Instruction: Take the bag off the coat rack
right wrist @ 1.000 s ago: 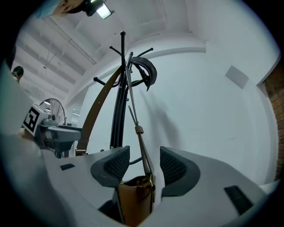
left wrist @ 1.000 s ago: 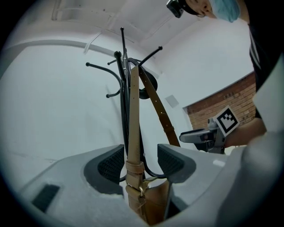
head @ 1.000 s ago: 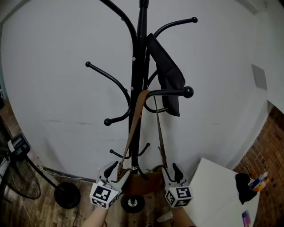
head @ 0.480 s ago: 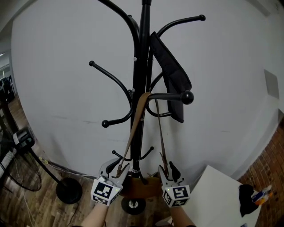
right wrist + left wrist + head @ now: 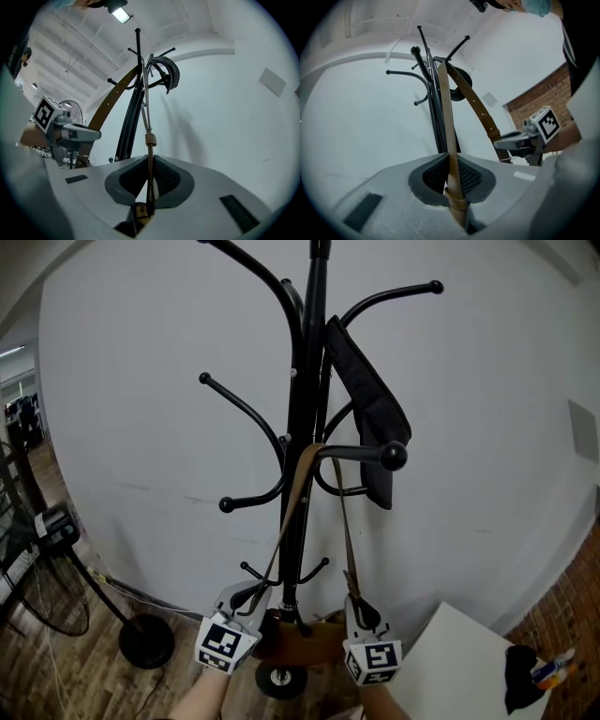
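Note:
A brown bag hangs low on the black coat rack. Its long brown strap loops over a hook with a ball end. My left gripper is shut on the left run of the strap, just above a buckle loop. My right gripper holds the right run edge-on between its jaws, which are closing and pinch it. In the left gripper view the left gripper sees the right one across the strap.
A black fabric item hangs on an upper hook beside the strap. A fan and a round black base stand on the wood floor at left. A white table is at lower right. The white wall is close behind.
Both grippers have closed on the strap, the left one first. They have moved up slightly along it. The head view has shifted, so the rack sits a little further right.

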